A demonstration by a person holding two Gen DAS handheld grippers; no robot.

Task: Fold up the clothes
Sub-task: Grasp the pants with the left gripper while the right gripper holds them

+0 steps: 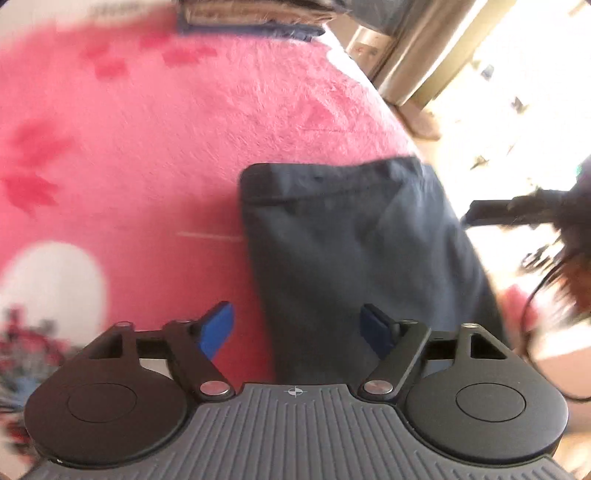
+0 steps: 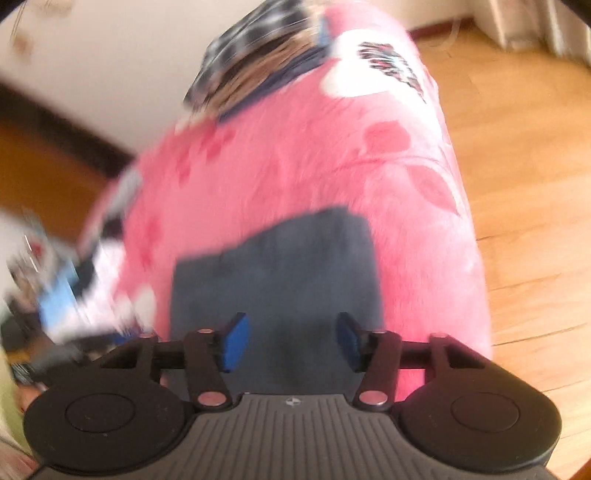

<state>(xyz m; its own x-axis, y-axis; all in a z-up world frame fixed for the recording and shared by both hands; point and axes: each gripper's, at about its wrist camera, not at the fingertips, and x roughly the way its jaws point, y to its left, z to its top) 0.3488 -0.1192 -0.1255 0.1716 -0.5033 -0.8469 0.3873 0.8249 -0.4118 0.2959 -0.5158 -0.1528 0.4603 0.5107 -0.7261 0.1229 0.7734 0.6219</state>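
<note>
A dark navy garment (image 1: 354, 243) lies folded on a fuzzy pink blanket (image 1: 166, 155), its waistband end toward the far side. My left gripper (image 1: 299, 328) hovers over its near left edge, blue pads wide apart, nothing between them. In the right wrist view the same dark garment (image 2: 280, 273) lies on the pink blanket (image 2: 295, 158). My right gripper (image 2: 291, 339) stands open above its near end, blue pads apart and empty. The other gripper (image 1: 517, 212) shows as a dark shape at the right of the left wrist view. Both views are blurred.
A stack of folded clothes (image 1: 255, 16) sits at the far end of the bed, also seen as a checked pile (image 2: 258, 55). Wooden floor (image 2: 517, 184) runs along the bed's right side. Clutter (image 2: 55, 280) lies at the left. A bright window (image 1: 517, 74) with a curtain stands beyond.
</note>
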